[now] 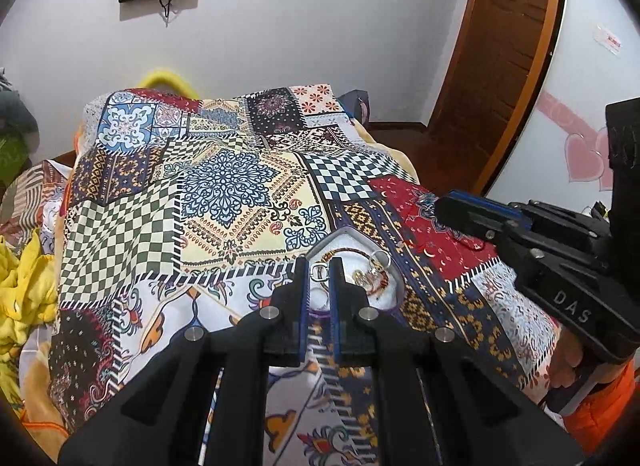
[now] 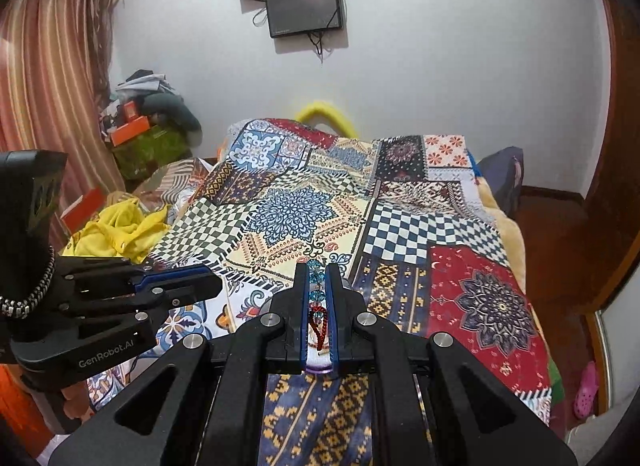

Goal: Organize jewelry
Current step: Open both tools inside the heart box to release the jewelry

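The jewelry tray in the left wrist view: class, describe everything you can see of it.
The jewelry tray is a small, shallow dish with a grey rim that comes to a point at its far end and a white, padded-looking lining. It lies flat on the patchwork bedspread. Inside lie a reddish beaded bracelet, silver rings and small gold-coloured pieces. The shut left claw covers its near left part, so that side is hidden.

Even soft daylight, fisheye-bent dark corners
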Available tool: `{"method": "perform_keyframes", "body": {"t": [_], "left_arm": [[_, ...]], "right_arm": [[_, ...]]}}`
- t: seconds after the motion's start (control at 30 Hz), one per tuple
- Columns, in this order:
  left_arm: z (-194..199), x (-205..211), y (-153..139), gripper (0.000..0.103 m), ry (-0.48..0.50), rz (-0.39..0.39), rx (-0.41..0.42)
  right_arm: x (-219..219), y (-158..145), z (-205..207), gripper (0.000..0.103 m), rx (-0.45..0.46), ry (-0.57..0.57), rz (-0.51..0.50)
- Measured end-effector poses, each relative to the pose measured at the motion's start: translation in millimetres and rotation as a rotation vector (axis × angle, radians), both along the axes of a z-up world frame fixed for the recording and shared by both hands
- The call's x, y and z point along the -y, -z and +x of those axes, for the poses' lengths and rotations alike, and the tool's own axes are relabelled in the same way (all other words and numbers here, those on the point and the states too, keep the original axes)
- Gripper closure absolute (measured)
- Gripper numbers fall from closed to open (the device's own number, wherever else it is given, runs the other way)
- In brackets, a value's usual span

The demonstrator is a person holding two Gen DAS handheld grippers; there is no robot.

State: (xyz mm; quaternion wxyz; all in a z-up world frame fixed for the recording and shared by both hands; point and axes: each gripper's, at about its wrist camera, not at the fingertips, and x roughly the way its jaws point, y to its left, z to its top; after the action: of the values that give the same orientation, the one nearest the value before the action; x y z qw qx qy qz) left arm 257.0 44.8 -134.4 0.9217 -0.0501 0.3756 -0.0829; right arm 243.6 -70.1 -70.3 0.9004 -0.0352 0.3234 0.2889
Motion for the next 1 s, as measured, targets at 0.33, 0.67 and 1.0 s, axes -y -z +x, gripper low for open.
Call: {"method": "perform_keyframes", "body": {"t": [0.33, 0.67, 1.0], "left_arm": [[32.5, 0.9, 25.9, 0.096, 0.017, 0.004, -0.069], [53.3, 12.8, 54.5, 0.096, 0.047, 0.013, -0.137], [56.9, 16.1, 59.9, 0.096, 0.054, 0.023, -0.15]], "right_arm": [[-11.8, 24.4, 33.2, 0.096, -0.083, 0.0, -0.032], [-18.6, 46.0, 54.4, 0.096, -0.201, -0.035, -0.023], [-22.5, 55.9, 61.4, 0.096, -0.253, -0.048, -0.042]]}}
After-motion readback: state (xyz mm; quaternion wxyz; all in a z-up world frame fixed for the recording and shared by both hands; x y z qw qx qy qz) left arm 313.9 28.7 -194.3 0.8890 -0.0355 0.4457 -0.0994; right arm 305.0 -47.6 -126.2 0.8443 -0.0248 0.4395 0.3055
